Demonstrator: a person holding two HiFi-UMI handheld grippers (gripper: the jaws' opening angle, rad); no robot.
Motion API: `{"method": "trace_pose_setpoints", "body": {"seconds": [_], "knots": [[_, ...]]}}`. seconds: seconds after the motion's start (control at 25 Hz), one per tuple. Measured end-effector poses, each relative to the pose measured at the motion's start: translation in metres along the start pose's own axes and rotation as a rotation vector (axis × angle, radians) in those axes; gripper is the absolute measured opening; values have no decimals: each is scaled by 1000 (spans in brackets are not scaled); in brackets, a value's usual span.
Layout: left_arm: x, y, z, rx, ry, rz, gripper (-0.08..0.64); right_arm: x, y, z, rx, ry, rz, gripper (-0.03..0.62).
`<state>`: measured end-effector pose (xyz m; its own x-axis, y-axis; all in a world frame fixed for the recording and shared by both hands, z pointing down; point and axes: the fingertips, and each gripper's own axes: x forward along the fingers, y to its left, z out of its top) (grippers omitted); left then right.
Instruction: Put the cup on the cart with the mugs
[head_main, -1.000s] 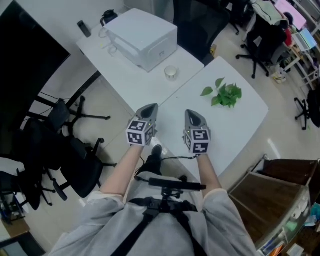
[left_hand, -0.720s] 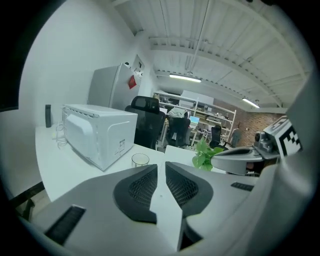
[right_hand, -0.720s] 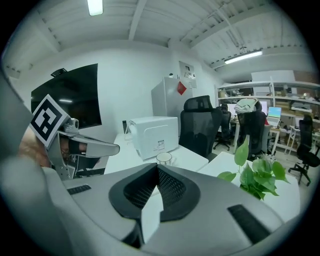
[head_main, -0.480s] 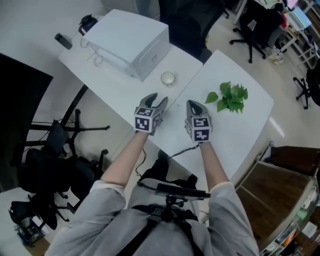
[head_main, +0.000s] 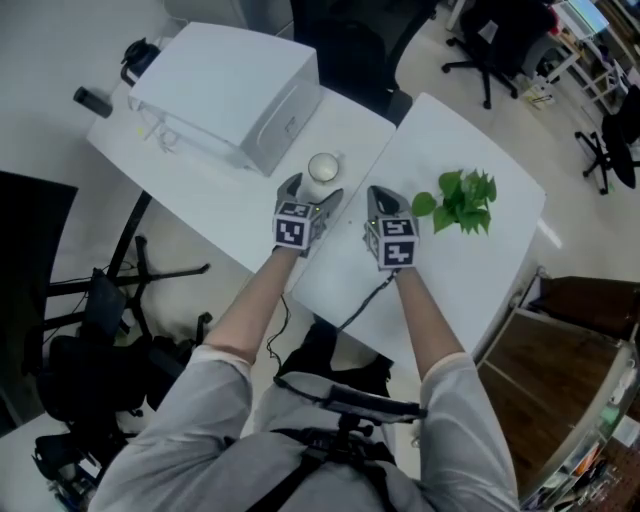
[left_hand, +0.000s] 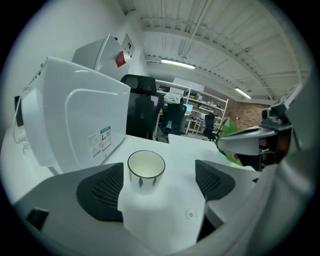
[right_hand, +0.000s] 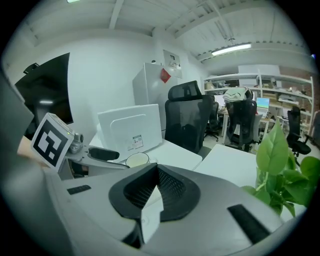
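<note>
The left gripper is opening. Its two jaws stand wide apart, one on each side of the cup. The cup is between the jaw tips, closer to the left jaw than to the right one. The pads do not press on it. The cup stands upright on the white bench. It is white with a dark rim and small dark marks on its side, and nothing shows inside it.

The right gripper is closed, with its jaws together and nothing in them. It is held just beside the left gripper, to the right of the cup.

Past the cup, to its left, a big white box sits on the bench. A green plant is on the bench to the right, near the right gripper.
</note>
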<state>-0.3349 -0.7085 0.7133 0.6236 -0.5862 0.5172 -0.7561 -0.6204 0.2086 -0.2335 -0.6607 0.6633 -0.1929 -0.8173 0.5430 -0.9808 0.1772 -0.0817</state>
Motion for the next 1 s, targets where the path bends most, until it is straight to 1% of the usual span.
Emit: {"method": "trace_pose_setpoints", "body": {"seconds": [0.12, 0.24, 0.32, 0.48, 0.64, 0.84, 0.96, 1.0], "knots": [[22, 8, -3, 38, 11, -5, 465, 17, -4, -3, 17, 19, -17, 6], [41, 11, -11, 73, 32, -25, 488, 31, -11, -7, 14, 33, -34, 6], [51, 15, -17, 85, 43, -31, 488, 38, -14, -8, 23, 37, -46, 6], [67, 28, -27, 110, 65, -14, 488, 54, -21, -14, 64, 40, -61, 6], [76, 27, -25, 130, 51, -43, 488, 64, -25, -16, 38, 33, -71, 6], [84, 25, -20, 138, 18, -74, 488, 70, -29, -20, 51, 43, -79, 6], [88, 24, -19, 153, 24, -76, 477, 72, -30, -17, 48, 34, -80, 6], [89, 24, -19, 163, 30, -69, 425, 72, -30, -16, 49, 29, -81, 6]]}}
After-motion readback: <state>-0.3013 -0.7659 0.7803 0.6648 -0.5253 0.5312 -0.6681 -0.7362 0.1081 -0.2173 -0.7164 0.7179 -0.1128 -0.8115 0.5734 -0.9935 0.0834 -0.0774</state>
